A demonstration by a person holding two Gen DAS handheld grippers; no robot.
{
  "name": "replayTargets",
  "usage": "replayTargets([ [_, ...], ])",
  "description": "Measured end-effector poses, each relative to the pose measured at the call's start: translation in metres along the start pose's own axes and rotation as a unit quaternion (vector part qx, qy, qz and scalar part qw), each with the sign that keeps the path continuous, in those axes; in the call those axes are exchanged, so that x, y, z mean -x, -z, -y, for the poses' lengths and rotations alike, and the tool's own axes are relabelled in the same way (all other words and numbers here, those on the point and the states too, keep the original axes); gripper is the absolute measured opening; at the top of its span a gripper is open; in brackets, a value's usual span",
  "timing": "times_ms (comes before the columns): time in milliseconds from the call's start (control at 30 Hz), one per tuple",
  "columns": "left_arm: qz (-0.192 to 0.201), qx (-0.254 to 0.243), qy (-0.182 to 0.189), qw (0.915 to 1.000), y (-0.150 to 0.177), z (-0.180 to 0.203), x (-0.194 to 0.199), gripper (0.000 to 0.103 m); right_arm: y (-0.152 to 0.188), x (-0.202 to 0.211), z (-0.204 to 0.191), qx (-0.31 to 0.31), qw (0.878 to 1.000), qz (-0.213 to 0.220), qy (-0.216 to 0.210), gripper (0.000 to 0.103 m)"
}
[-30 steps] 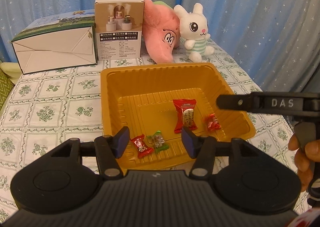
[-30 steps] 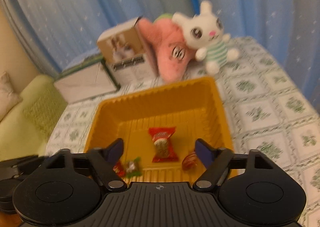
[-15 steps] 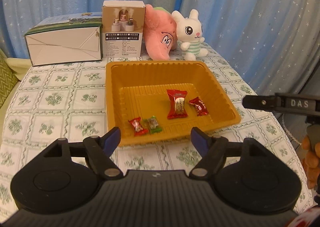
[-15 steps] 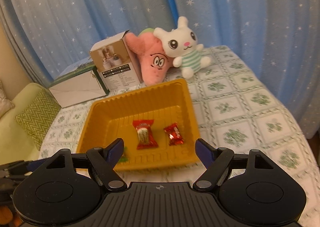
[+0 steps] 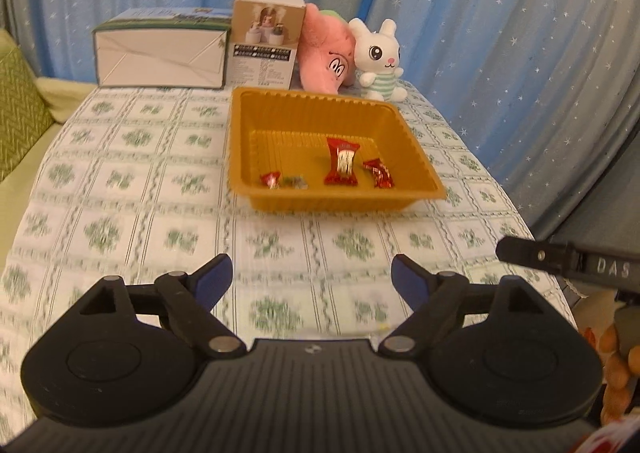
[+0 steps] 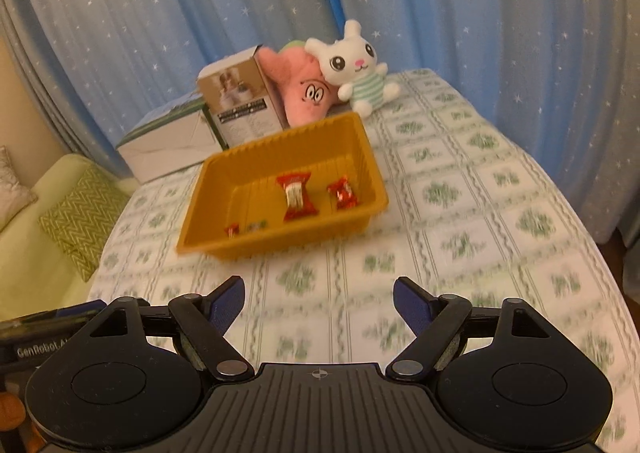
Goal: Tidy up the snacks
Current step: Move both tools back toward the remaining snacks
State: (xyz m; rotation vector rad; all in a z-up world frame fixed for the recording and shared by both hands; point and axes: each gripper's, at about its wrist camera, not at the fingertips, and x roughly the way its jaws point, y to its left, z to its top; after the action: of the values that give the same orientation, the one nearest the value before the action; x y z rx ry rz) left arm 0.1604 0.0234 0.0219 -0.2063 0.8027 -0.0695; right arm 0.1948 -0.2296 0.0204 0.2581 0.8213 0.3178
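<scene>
Tray [image 5: 400, 125] now well beyond jaws

Each view looks forward and down along its own gripper's fingers, from above the table's [image 5: 120, 181] near edge. The left wrist view faces the tray [image 5: 320, 205] almost squarely; the right wrist view sees it [image 6: 280, 241] from further right, at an angle. Both share the tray, the boxes, the plush toys and the curtain [image 6: 160, 13], none close.

Both tools [image 5: 312, 273] [image 6: 319, 295] backed off the tray [image 5: 280, 109], jaws opening empty
</scene>
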Motion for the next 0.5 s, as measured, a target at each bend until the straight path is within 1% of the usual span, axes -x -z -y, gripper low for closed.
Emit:
replayTargets([
  [67, -0.001, 0.001, -0.002, 1.0000, 0.011, -0.001, 0.009, 0.085, 0.014, 0.008, -0.001, -0.002, 1.000, -0.008, 0.001, 0.084],
  [133, -0.001, 0.002, -0.012, 0.9999, 0.022, -0.002, 0.019, 0.085, 0.026, 0.015, 0.000, -0.010, 1.000, -0.012, 0.004, 0.084],
  [267, -0.001, 0.013, -0.024, 0.9996, 0.041, -0.009, 0.038, 0.085, 0.049, 0.030, 0.004, -0.017, 1.000, -0.015, 0.010, 0.084],
  [367, 0.004, 0.010, -0.034, 0.9994, 0.056, -0.011, 0.051, 0.086, 0.063, 0.041, 0.007, -0.023, 1.000, -0.017, 0.013, 0.084],
  [433, 0.007, 0.007, -0.037, 0.9993, 0.065, -0.012, 0.059, 0.089, 0.071, 0.048, 0.007, -0.022, 1.000, -0.016, 0.014, 0.084],
  [500, 0.010, 0.000, -0.040, 0.9991, 0.073, -0.012, 0.066, 0.089, 0.078, 0.053, 0.006, -0.017, 1.000, -0.014, 0.014, 0.084],
])
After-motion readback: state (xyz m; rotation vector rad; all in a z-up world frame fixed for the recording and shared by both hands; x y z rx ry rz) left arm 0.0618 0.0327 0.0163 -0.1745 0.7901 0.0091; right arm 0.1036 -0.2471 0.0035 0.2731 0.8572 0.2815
